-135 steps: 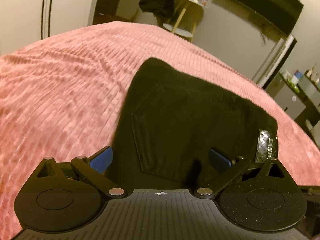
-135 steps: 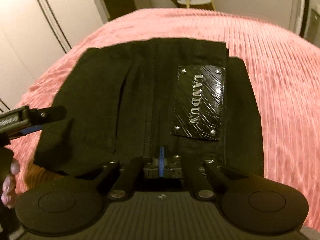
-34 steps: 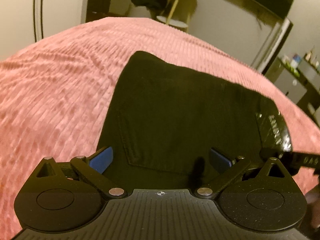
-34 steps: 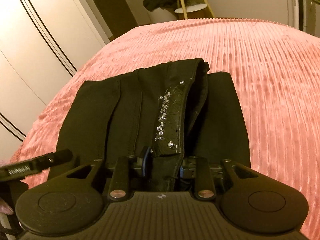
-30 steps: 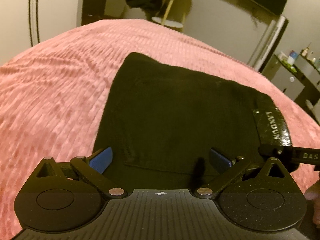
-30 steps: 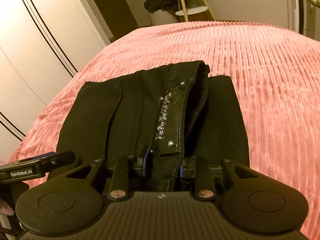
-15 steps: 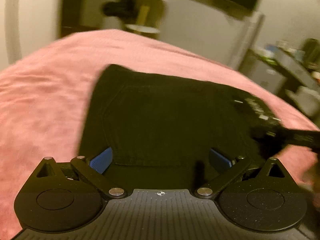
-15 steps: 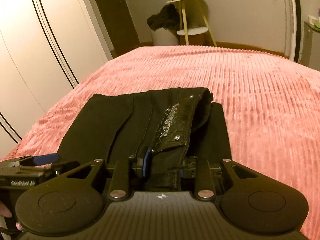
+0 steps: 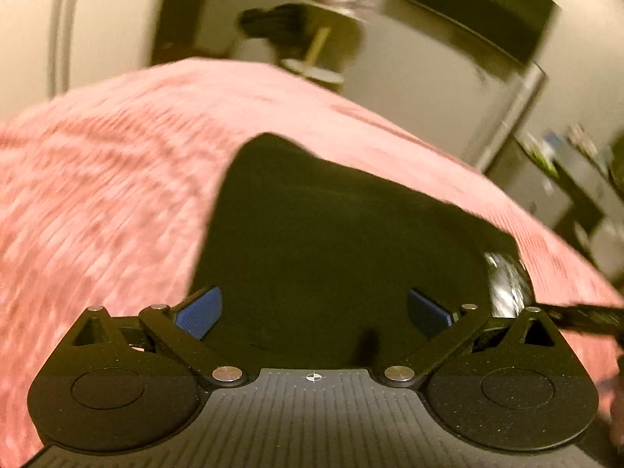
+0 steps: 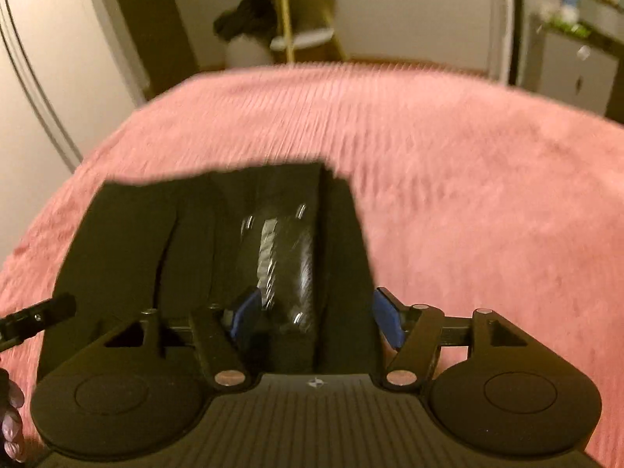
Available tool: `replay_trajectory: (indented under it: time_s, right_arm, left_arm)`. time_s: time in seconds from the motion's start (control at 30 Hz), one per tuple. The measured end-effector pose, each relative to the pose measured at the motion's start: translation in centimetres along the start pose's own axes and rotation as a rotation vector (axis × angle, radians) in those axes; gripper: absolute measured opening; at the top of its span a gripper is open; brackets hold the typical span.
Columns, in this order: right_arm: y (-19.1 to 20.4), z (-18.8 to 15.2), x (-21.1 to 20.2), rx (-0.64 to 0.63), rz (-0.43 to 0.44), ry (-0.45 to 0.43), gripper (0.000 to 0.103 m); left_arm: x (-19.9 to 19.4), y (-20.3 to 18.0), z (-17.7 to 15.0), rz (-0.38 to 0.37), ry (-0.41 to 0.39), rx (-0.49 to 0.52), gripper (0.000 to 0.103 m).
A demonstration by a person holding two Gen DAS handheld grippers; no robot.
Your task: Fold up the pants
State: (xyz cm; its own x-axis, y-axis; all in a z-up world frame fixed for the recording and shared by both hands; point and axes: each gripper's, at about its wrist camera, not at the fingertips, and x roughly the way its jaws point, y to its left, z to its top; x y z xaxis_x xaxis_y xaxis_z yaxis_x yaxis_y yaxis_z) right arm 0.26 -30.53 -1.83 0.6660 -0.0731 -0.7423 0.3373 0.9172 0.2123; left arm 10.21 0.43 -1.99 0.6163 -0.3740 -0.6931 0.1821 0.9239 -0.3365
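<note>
The black pants point(image 9: 351, 234) lie folded into a compact rectangle on the pink bedspread point(image 9: 97, 195). A shiny black brand patch point(image 10: 277, 261) sits on the waistband and also shows in the left wrist view point(image 9: 507, 284). My left gripper point(image 9: 312, 312) is open with its blue pads wide apart over the near edge of the pants. My right gripper point(image 10: 316, 319) is open, its blue pads standing either side of the waistband and patch without holding it. Both views are blurred by motion.
The ribbed pink bedspread point(image 10: 468, 175) stretches all around the pants. Beyond the bed stand a small wooden side table with dark clothing on it point(image 10: 280, 11), white wardrobe doors point(image 10: 39, 97) at left and a low cabinet point(image 10: 577, 66) at right.
My right gripper has opened and let go of the waistband, which has dropped back flat onto the folded pants. Both cameras are moving, and the left gripper stays open.
</note>
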Motion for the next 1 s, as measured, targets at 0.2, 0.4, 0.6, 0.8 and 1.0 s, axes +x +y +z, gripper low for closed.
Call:
replay_trajectory:
  time_s: [0.2, 0.4, 0.6, 0.8, 1.0]
  right_arm:
    - [-0.1, 0.7, 0.5, -0.016, 0.023, -0.012, 0.060]
    - [0.7, -0.7, 3.2, -0.042, 0.040, 0.065, 0.042]
    - [-0.1, -0.5, 4.7, 0.007, 0.061, 0.123, 0.048]
    - [-3.2, -0.2, 3.8, 0.130, 0.144, 0.124, 0.073]
    - [-6.3, 0.6, 5.3, 0.153, 0.228, 0.176, 0.083]
  left_arm:
    - [0.0, 0.0, 0.2, 0.017, -0.035, 0.024, 0.103]
    - [0.4, -0.1, -0.1, 0.021, -0.020, 0.029, 0.103]
    - [1.5, -1.3, -0.3, 0.082, 0.001, 0.118, 0.103]
    - [0.1, 1.2, 0.8, 0.099, -0.059, -0.030, 0.103]
    - [2.3, 3.1, 2.1, 0.019, 0.062, -0.073, 0.103]
